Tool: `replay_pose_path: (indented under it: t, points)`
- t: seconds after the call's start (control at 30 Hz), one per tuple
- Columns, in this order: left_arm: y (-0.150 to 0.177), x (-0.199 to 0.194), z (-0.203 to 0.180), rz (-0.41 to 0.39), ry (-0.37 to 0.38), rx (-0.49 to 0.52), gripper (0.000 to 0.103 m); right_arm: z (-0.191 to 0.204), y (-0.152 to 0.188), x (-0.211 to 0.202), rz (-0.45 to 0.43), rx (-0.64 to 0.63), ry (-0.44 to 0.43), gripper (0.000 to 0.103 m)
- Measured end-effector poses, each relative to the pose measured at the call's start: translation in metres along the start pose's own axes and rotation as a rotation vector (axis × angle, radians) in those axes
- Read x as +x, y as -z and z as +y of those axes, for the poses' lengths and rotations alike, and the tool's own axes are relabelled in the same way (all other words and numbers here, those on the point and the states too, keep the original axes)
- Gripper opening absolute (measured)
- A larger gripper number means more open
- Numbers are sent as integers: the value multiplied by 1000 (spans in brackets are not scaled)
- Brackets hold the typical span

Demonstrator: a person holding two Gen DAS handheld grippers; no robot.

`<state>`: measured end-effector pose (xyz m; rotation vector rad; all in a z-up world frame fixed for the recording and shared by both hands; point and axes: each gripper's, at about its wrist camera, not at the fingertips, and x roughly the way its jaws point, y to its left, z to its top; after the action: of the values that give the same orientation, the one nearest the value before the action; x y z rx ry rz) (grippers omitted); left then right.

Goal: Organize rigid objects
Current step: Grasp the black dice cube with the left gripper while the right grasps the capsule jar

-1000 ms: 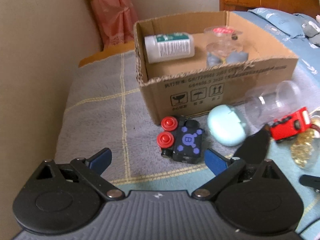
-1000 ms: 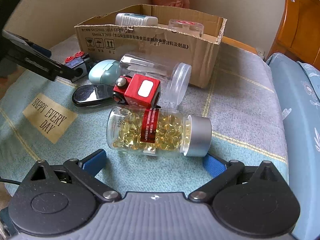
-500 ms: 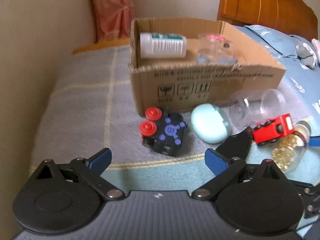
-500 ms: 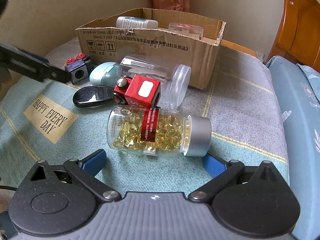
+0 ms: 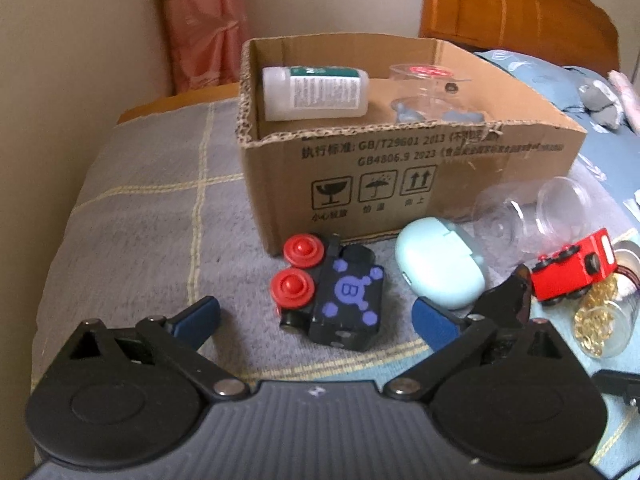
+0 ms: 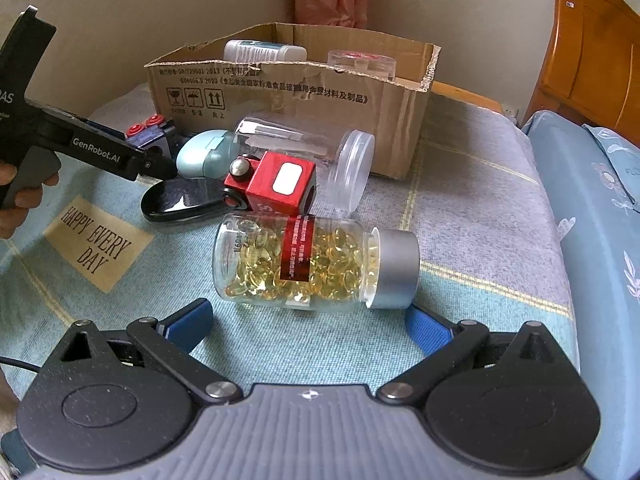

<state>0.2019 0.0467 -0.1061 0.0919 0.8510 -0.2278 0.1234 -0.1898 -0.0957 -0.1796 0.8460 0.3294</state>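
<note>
My left gripper [image 5: 316,316] is open, with a black toy block with red wheels [image 5: 332,292] lying between its fingers on the cloth. My right gripper [image 6: 308,324] is open, just behind a clear bottle of yellow capsules [image 6: 312,264] lying on its side. An open cardboard box [image 5: 400,184] holds a white bottle [image 5: 316,92] and a clear lidded jar [image 5: 428,88]. A pale blue case [image 5: 440,268], a red toy car [image 5: 572,268], a black oval case [image 6: 180,200] and an empty clear jar [image 6: 312,160] lie in front of the box.
Everything rests on a bed with a grey and pale blue checked cloth [image 5: 140,220]. A wall runs along the left. A wooden headboard [image 5: 520,12] and a blue pillow [image 6: 600,220] are on the right. The left gripper body [image 6: 80,144] shows in the right wrist view.
My left gripper has moved forward toward the black toy block, which now lies between its fingers. My right gripper has held still.
</note>
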Motion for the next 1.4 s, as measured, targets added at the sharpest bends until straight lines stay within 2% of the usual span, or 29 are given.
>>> replay_pose_path:
  t: [0.1,0.33,0.43,0.53,0.77,1.0,1.13,1.4]
  points:
    - [-1,-2,0,0,21,27,94,1,-1,1,-2,5,6,103]
    - [-8,-4,-5,-2,58,115,68,1,1,1,-13,15,14,103]
    - [-11,-4,-5,6,76,118,57,1,0,1,-13,18,17,103]
    - [-12,-5,-4,9,79,124,52,2,1,1,-20,19,18,103]
    - [-12,-5,0,11,95,114,51,1,0,3,-35,23,23,103]
    - [-13,-5,1,7,100,115,51,1,-11,12,-7,19,23,103]
    - [-13,-4,1,6,101,113,51,4,-19,15,21,42,48,103]
    - [-13,-4,2,10,111,108,51,7,-26,8,8,82,89,102]
